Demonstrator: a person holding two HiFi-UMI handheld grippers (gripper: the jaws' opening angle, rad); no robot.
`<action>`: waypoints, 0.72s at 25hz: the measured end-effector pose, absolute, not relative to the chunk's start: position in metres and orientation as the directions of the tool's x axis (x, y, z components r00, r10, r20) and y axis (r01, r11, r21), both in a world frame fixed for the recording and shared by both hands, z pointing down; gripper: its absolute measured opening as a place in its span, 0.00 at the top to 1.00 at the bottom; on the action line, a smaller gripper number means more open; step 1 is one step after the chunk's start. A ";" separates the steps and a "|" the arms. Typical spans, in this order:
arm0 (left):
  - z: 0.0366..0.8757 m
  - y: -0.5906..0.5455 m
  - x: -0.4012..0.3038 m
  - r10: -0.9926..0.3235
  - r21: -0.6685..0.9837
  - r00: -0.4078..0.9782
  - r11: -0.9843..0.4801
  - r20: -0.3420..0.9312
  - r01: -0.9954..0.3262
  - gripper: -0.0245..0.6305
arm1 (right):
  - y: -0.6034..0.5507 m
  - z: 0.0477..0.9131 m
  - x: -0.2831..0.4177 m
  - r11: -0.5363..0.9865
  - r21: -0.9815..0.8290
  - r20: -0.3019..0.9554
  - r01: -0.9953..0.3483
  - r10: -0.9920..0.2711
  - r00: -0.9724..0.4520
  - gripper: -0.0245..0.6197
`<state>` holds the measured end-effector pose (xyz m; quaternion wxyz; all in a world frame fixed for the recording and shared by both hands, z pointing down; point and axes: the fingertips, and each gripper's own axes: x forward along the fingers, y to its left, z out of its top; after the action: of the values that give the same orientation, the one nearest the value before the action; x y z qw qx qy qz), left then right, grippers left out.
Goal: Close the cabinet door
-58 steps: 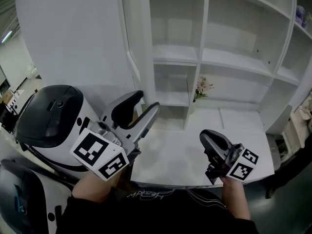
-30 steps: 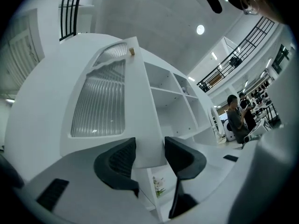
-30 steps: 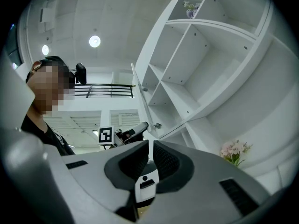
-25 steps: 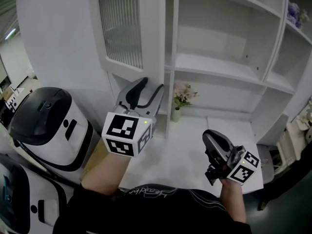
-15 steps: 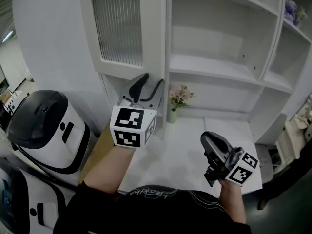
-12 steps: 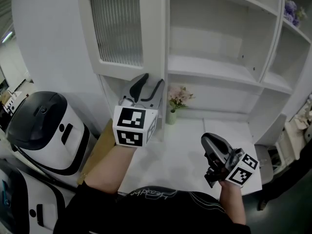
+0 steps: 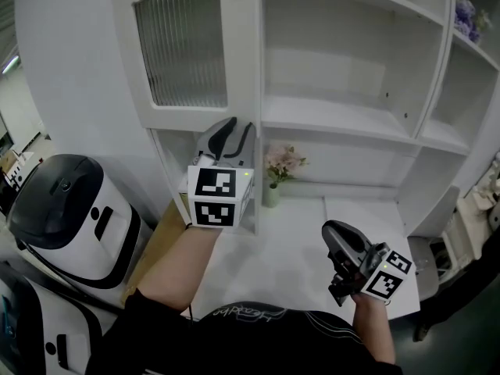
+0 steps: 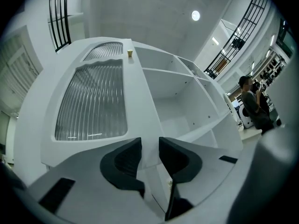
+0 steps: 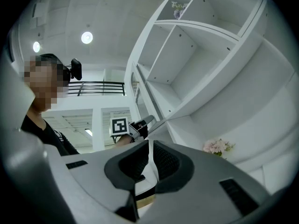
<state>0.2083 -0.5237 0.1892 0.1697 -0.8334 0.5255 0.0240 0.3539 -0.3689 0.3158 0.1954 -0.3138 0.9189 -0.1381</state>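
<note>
The cabinet door (image 7: 183,53), white with a ribbed glass pane, lies about flush with the front of the white shelf unit (image 7: 344,116); I cannot tell if it is fully seated. It fills the left of the left gripper view as the door (image 8: 93,101). My left gripper (image 7: 232,133) points up just under the door's lower right corner. Its jaws are closing, a gap still shows and nothing is between them (image 8: 149,146). My right gripper (image 7: 337,239) hangs low at the right over the desk, shut and empty (image 9: 150,143).
A small vase of pink flowers (image 7: 275,180) stands on the white desk (image 7: 305,233) under the shelves. Two white and black rounded machines (image 7: 70,209) stand at the left. Purple flowers (image 7: 467,14) sit on a top right shelf. People (image 8: 252,106) stand far off.
The door swung from edge-on and open round to face the shelf front. My left gripper followed it towards the cabinet and its jaws narrowed. The right gripper sank slightly.
</note>
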 end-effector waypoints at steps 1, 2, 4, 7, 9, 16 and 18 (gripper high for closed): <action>0.189 -0.528 0.210 -0.869 -0.257 0.444 -0.388 -0.217 -0.885 0.76 | -0.372 0.316 0.357 0.763 -0.378 -0.271 -0.524 -0.632 -0.726 0.87; 0.189 -0.531 0.212 -0.870 -0.256 0.443 -0.388 -0.216 -0.886 0.76 | -0.374 0.316 0.359 0.762 -0.380 -0.270 -0.525 -0.634 -0.724 0.87; 0.190 -0.537 0.214 -0.869 -0.243 0.447 -0.396 -0.212 -0.886 0.76 | -0.378 0.316 0.362 0.762 -0.384 -0.276 -0.521 -0.633 -0.723 0.87; 0.189 -0.543 0.216 -0.863 -0.217 0.461 -0.419 -0.205 -0.882 0.76 | -0.383 0.316 0.363 0.766 -0.393 -0.284 -0.508 -0.627 -0.725 0.87; 0.189 -0.548 0.216 -0.864 -0.222 0.460 -0.417 -0.203 -0.881 0.76 | -0.387 0.317 0.363 0.764 -0.396 -0.279 -0.509 -0.628 -0.726 0.87; 0.186 -0.552 0.214 -0.862 -0.221 0.457 -0.412 -0.221 -0.884 0.78 | -0.398 0.325 0.362 0.757 -0.425 -0.275 -0.496 -0.630 -0.726 0.87; 0.186 -0.552 0.214 -0.860 -0.217 0.464 -0.421 -0.214 -0.881 0.78 | -0.399 0.326 0.359 0.758 -0.424 -0.271 -0.496 -0.629 -0.729 0.87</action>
<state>0.2142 -0.5525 0.1865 0.1505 -0.8423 0.5165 0.0348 0.3591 -0.3986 0.3257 0.2028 -0.3071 0.9153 -0.1634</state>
